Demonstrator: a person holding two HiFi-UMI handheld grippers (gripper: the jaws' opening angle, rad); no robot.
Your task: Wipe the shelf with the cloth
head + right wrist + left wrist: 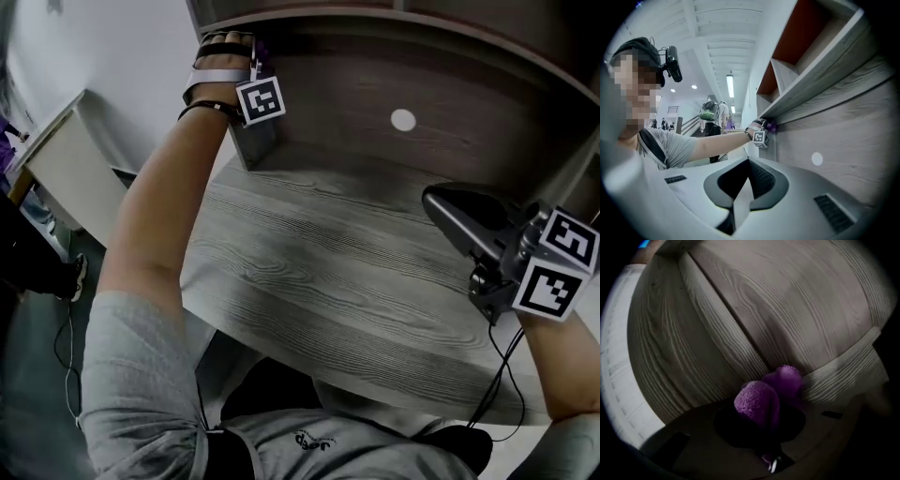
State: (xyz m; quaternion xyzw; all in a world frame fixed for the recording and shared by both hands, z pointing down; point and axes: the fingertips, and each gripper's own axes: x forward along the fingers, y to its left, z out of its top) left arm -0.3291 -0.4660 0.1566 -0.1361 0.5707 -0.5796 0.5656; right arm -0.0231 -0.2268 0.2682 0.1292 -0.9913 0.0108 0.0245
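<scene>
Wiping step, I'd say: L gripper (765, 442) clamped on purple cloth (759, 404) against shelf (797, 310) at its left end, R gripper (740, 201) shut, empty over desk (356, 281); next prob. needs sliding cloth along w/ steady pressure.

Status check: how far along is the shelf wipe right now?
Done: the purple cloth is picked up and clamped in the left gripper. In hand: it is raised to the left end of the shelf, with the cloth seemingly against the wood. Left: the shelf's run toward the right. No wiped patch shows, so I can't tell how much is covered. The right gripper is shut, empty, over the desk.
</scene>
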